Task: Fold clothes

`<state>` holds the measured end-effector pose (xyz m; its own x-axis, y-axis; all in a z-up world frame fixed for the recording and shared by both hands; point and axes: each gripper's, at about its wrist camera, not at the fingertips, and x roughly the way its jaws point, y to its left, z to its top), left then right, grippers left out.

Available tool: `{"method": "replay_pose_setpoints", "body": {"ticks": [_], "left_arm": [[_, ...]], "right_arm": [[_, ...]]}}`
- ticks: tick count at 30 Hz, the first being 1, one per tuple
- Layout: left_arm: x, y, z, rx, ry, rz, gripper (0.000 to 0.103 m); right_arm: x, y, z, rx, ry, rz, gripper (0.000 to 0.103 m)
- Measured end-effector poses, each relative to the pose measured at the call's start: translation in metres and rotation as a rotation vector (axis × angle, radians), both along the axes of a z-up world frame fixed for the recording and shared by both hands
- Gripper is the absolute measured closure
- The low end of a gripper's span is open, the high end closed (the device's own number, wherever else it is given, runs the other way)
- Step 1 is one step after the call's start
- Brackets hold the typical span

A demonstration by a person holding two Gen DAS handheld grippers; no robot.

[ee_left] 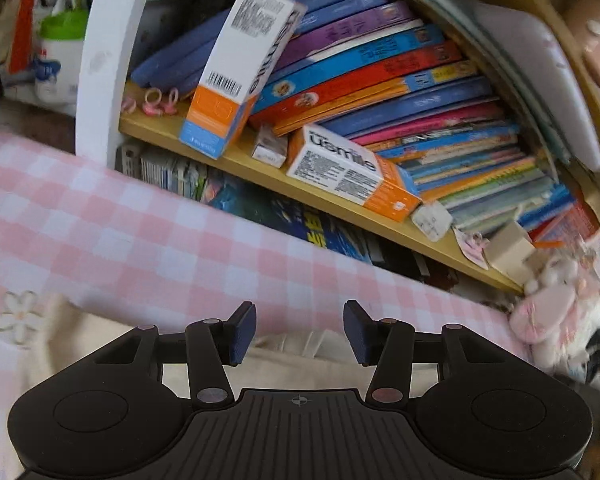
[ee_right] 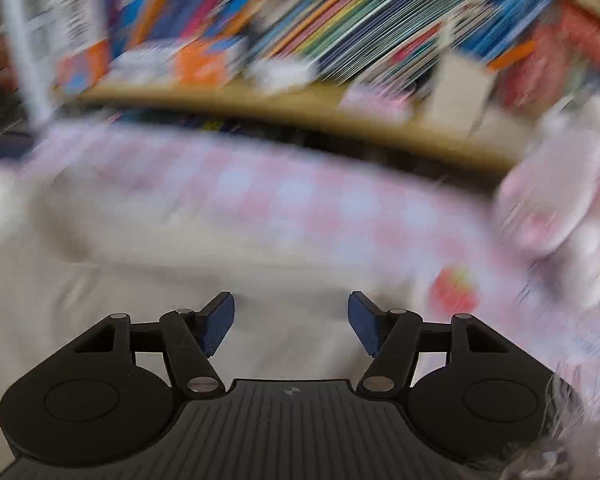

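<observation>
The left gripper (ee_left: 300, 330) has its two blue-padded fingers (ee_left: 244, 332) standing apart with nothing between them. Just beneath and ahead of those fingers lies a cream-coloured garment (ee_left: 308, 354), rumpled, resting on a pink-and-white checked sheet (ee_left: 140, 240). Off to the left of the fingers a pale flower motif (ee_left: 18, 316) shows where cloth and sheet meet; I cannot tell which of the two it belongs to. Beyond the sheet, well ahead of the fingers, runs a wooden shelf (ee_left: 340, 204) packed with leaning books (ee_left: 400, 80). An orange-and-white box (ee_left: 240, 68) stands tilted against the books ahead and to the left, and a second box of the same kind (ee_left: 352, 172) lies on its side ahead and slightly to the right. To the far right of the fingers sits a pink plush toy (ee_left: 548, 308).

The right gripper (ee_right: 291, 324) also has its fingers (ee_right: 218, 326) apart, empty between the pads. That view is heavily blurred. The cream garment (ee_right: 140, 280) spreads directly under and ahead of these fingers and off to their left. The checked sheet (ee_right: 300, 192) lies past it, and a red blotch (ee_right: 454, 284) sits on the sheet just right of the right finger; what it is I cannot tell. The shelf (ee_right: 300, 108) is a smear beyond.
</observation>
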<state>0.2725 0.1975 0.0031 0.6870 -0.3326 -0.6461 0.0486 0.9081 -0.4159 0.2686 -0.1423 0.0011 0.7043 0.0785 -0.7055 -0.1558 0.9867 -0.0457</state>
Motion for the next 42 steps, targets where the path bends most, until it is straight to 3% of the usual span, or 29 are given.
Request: {"method": "replay_pose_setpoints", "body": {"ticks": [2, 5, 8, 12, 16, 19, 23, 29, 34, 39, 42], "left_arm": [[-0.013, -0.004, 0.002, 0.068, -0.013, -0.066, 0.055], [-0.028, -0.02, -0.004, 0.197, -0.019, -0.166, 0.055], [-0.035, -0.045, -0.017, 0.269, -0.014, -0.261, 0.059], [-0.031, -0.083, -0.03, 0.281, -0.022, -0.336, 0.059], [-0.007, -0.101, -0.04, 0.315, 0.032, -0.247, 0.059], [0.008, -0.089, -0.038, 0.287, 0.039, -0.136, 0.057], [0.0, -0.046, -0.015, 0.218, 0.002, -0.002, 0.055], [-0.069, 0.019, 0.006, 0.262, -0.008, 0.114, 0.055], [-0.141, 0.046, 0.005, 0.319, 0.043, 0.209, 0.055], [-0.189, 0.054, -0.001, 0.327, 0.108, 0.263, 0.051], [-0.198, 0.057, -0.009, 0.321, 0.139, 0.285, 0.05]], "right_arm": [[0.013, -0.01, 0.012, 0.025, -0.063, -0.095, 0.042], [0.005, -0.019, 0.023, 0.069, -0.079, -0.121, 0.042], [-0.018, -0.008, 0.023, 0.073, -0.066, -0.048, 0.042], [-0.041, 0.041, 0.009, 0.042, -0.006, 0.135, 0.043], [-0.042, 0.081, -0.008, -0.005, 0.027, 0.196, 0.045], [-0.029, 0.088, -0.013, 0.0, 0.023, 0.144, 0.045], [-0.009, 0.062, -0.002, 0.036, 0.002, 0.003, 0.044], [-0.051, 0.011, 0.013, 0.032, -0.01, -0.043, 0.044], [-0.11, -0.037, 0.011, 0.057, 0.017, -0.131, 0.044], [-0.159, -0.064, 0.007, 0.169, 0.1, -0.192, 0.044], [-0.178, -0.067, 0.002, 0.227, 0.143, -0.193, 0.044]]}}
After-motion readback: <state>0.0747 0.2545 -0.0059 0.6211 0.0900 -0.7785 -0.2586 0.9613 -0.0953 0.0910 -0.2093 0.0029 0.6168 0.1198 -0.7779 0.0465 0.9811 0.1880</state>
